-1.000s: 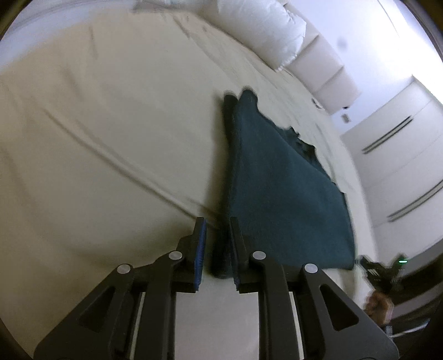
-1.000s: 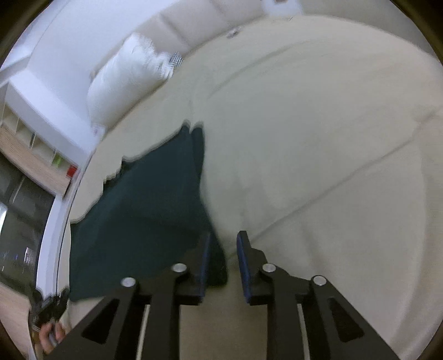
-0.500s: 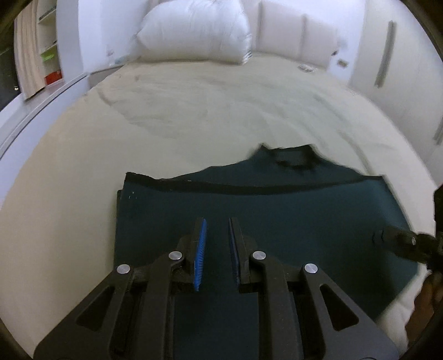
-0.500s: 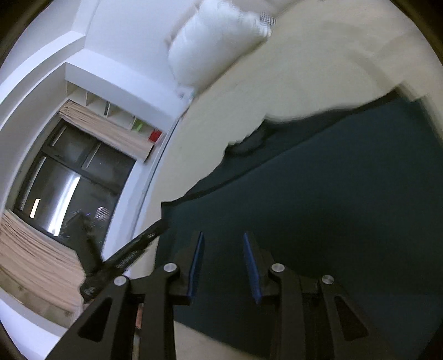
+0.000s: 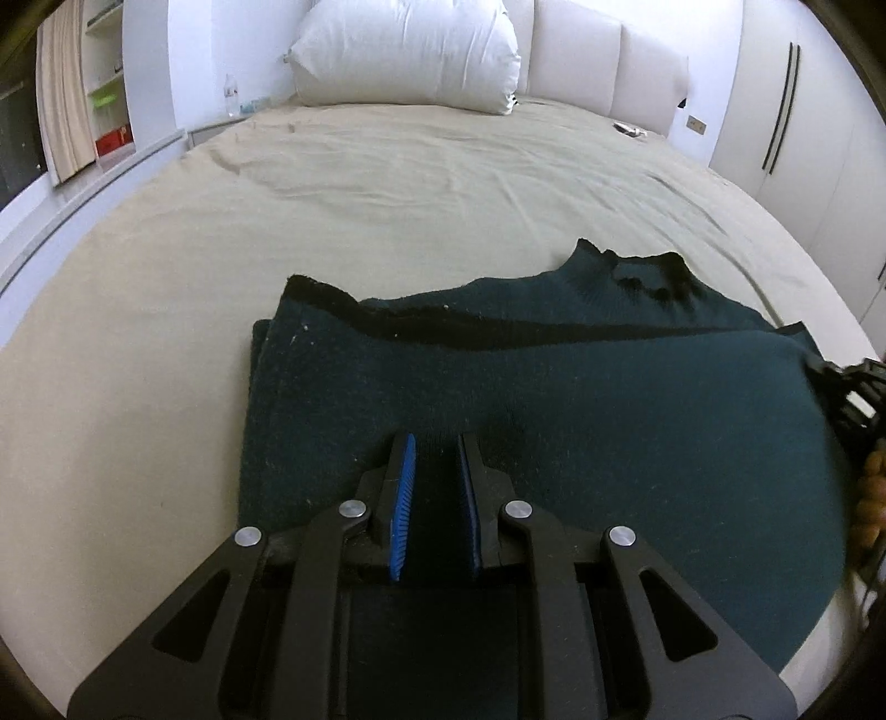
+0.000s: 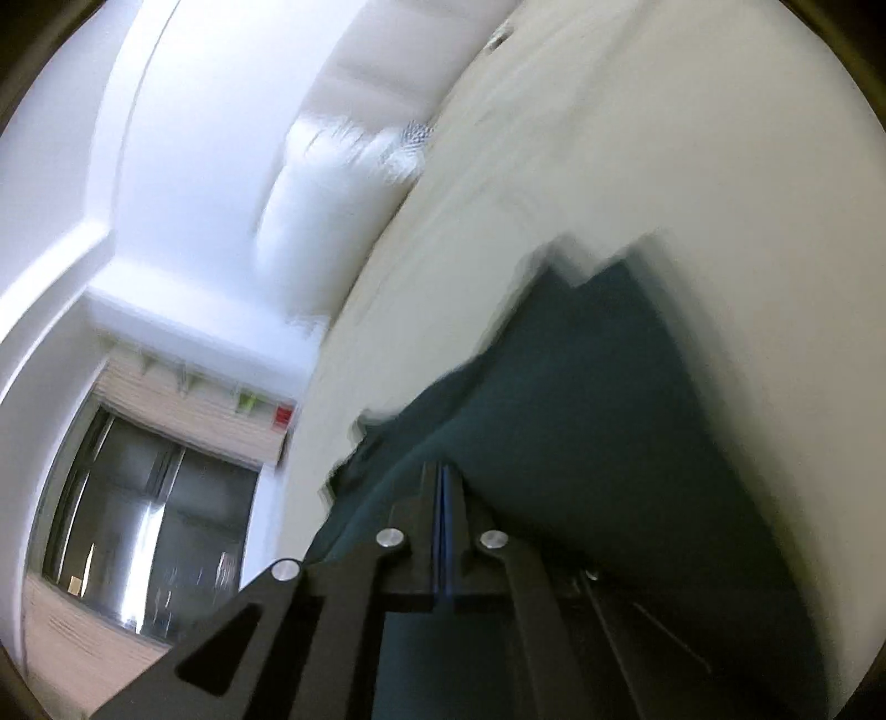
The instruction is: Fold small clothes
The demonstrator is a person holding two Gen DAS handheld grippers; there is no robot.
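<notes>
A dark teal sweater [image 5: 554, 399] lies folded on the beige bed, collar at the far right. My left gripper [image 5: 433, 443] is open, its blue pads just over the sweater's near edge, holding nothing. The right gripper shows at the sweater's right edge in the left wrist view [image 5: 847, 387]. In the blurred, tilted right wrist view my right gripper [image 6: 443, 476] has its jaws pressed together over the sweater [image 6: 581, 399]; whether cloth is pinched between them is not visible.
A white pillow [image 5: 404, 50] and padded headboard [image 5: 603, 61] stand at the far end of the bed [image 5: 387, 183]. Shelves and a window [image 6: 144, 509] are to the left; wardrobe doors [image 5: 803, 111] to the right.
Both grippers swung from the sweater's side ends to face it. The sweater now lies folded. My right gripper has gone from open to shut and tilted sharply.
</notes>
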